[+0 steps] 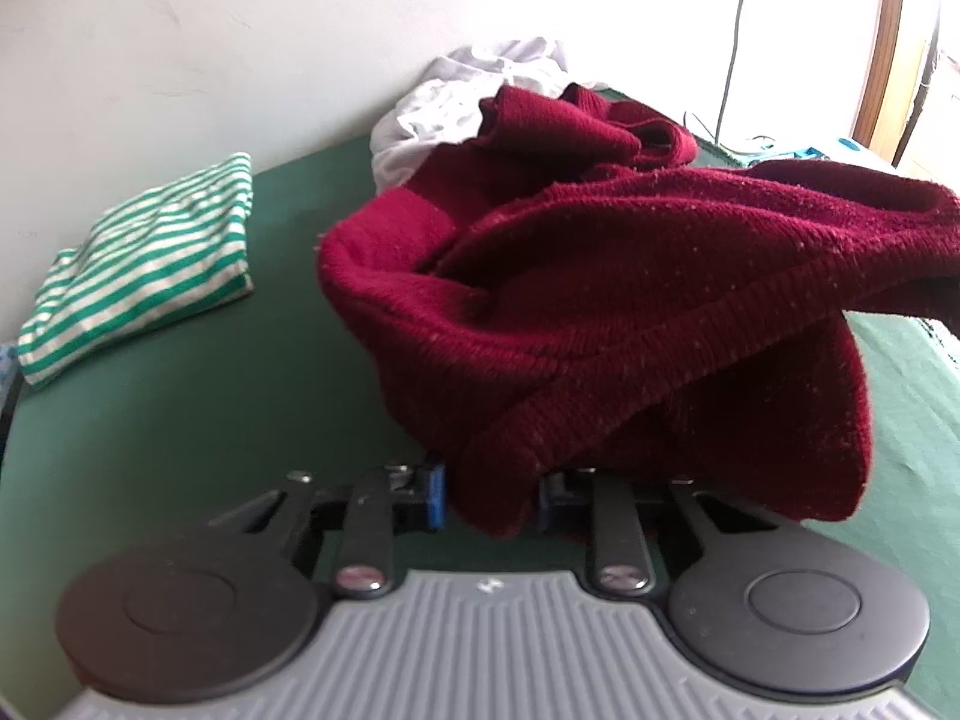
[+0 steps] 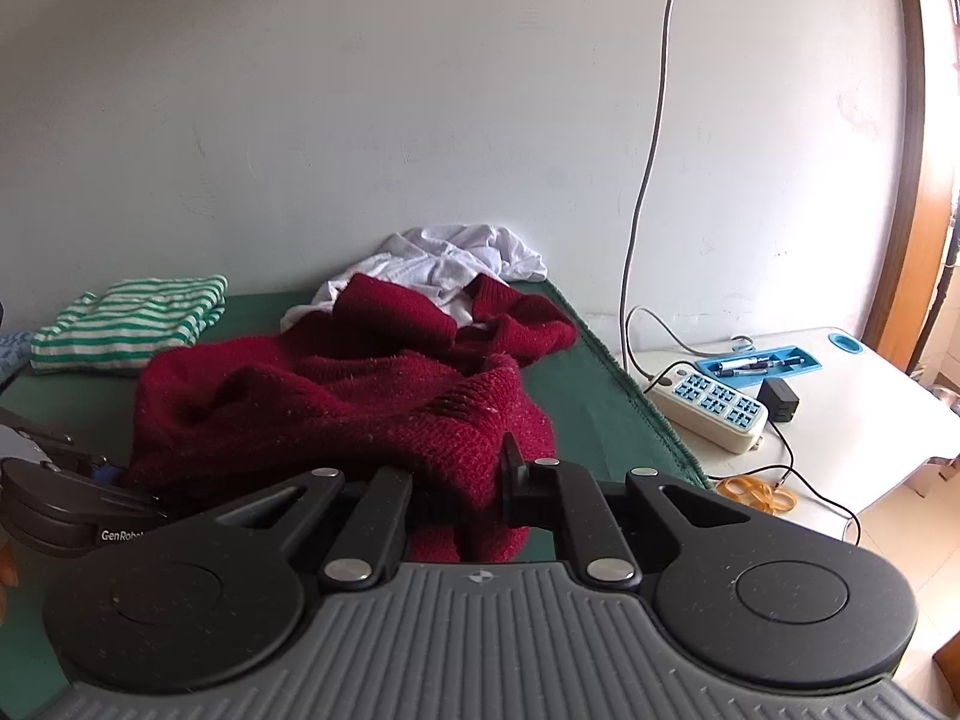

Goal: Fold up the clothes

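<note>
A dark red knitted sweater [image 1: 630, 276] lies bunched on the green table cover [image 1: 180, 408]. My left gripper [image 1: 489, 498] is shut on its ribbed hem, which hangs between the blue pads and is lifted off the cover. In the right wrist view the same sweater [image 2: 336, 402] spreads ahead, and my right gripper [image 2: 462, 498] is shut on a fold of its near edge. The left gripper [image 2: 90, 480] shows at the left edge of that view, touching the sweater's left side.
A folded green-and-white striped garment [image 1: 144, 264] lies at the far left. A crumpled white garment [image 2: 456, 267] sits against the wall behind the sweater. Right of the cover stands a white table [image 2: 852, 438] with a power strip [image 2: 711, 414], pen tray, adapter, cables and rubber bands.
</note>
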